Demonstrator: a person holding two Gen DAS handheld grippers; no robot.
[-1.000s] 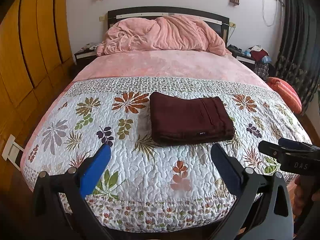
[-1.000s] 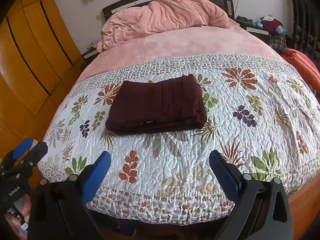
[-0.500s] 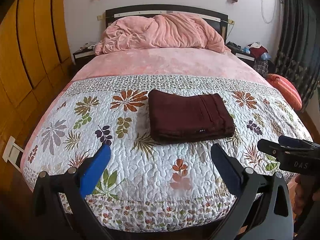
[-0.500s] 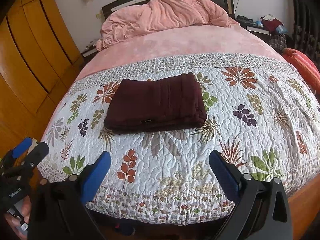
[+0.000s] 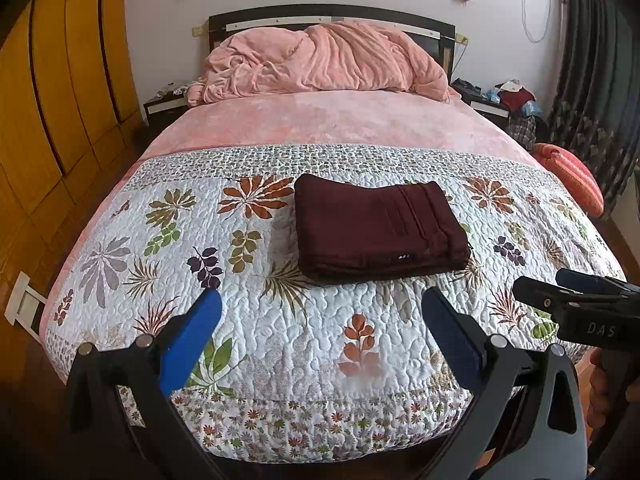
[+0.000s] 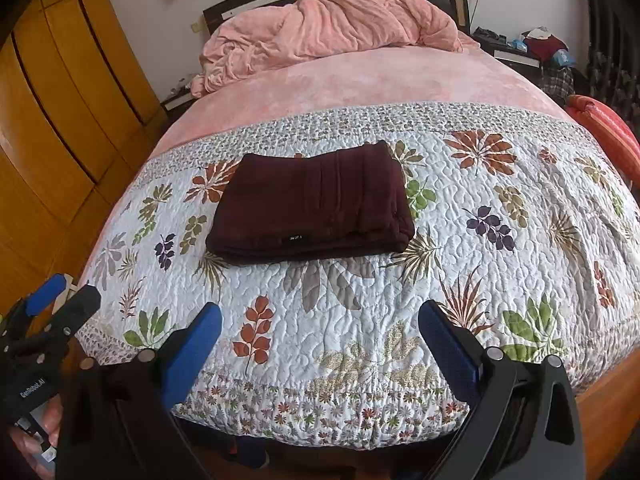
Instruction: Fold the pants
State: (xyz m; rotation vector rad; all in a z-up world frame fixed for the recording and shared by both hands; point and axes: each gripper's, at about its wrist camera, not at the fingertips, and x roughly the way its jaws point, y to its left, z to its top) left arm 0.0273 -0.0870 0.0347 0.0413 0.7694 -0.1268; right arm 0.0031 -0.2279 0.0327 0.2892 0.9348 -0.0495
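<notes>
The dark maroon pants lie folded into a flat rectangle on the floral quilt, near the middle of the bed; they also show in the right wrist view. My left gripper is open and empty, held off the foot of the bed, well short of the pants. My right gripper is open and empty too, beside it to the right. Each gripper shows at the edge of the other's view.
A crumpled pink blanket is heaped at the headboard. Wooden wardrobe doors run along the left. A nightstand with clutter and an orange cushion are at the right, by dark curtains.
Both grippers have drawn back slightly from the bed, staying open. The folded pants have not moved.
</notes>
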